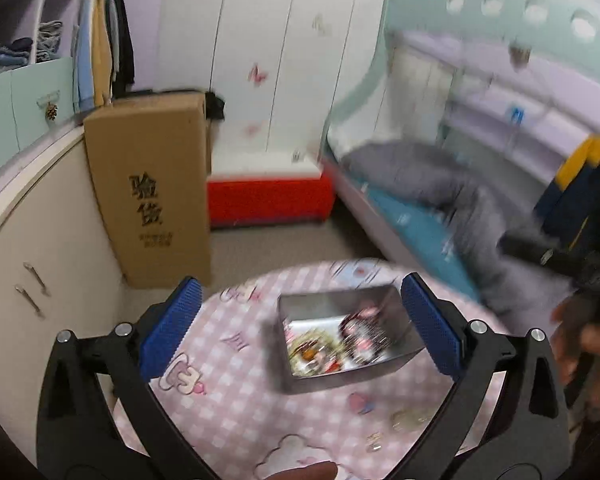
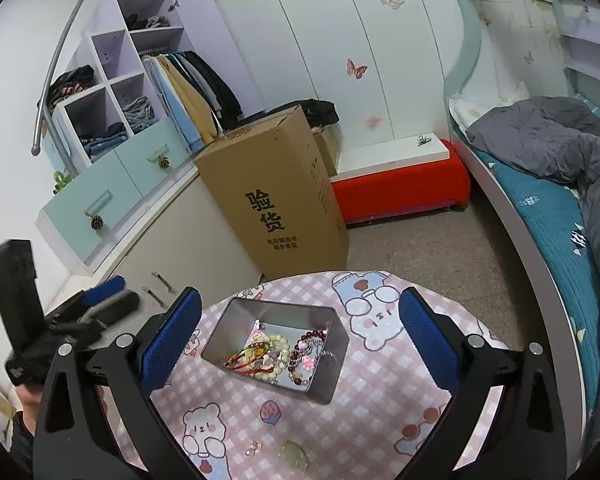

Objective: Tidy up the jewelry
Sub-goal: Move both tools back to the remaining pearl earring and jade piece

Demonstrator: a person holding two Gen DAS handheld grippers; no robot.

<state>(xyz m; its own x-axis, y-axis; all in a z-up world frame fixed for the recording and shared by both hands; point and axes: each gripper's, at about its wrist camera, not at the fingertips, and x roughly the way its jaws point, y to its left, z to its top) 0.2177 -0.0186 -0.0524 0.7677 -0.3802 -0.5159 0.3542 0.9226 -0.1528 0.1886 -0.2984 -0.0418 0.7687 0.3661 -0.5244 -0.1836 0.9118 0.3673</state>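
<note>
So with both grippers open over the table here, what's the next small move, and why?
Probably lower the right gripper toward the pale green piece lying loose on the tablecloth and close on it. The metal tin already holds beaded bracelets, while that piece and a small ornament beside it remain outside. The left gripper is also open, but its view is blurred.

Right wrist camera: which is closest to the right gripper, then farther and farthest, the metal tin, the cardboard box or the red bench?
1. Metal tin, between the right gripper fingers, on the table.
2. Cardboard box, on the floor beyond the table.
3. Red bench, against the wardrobe.
</note>
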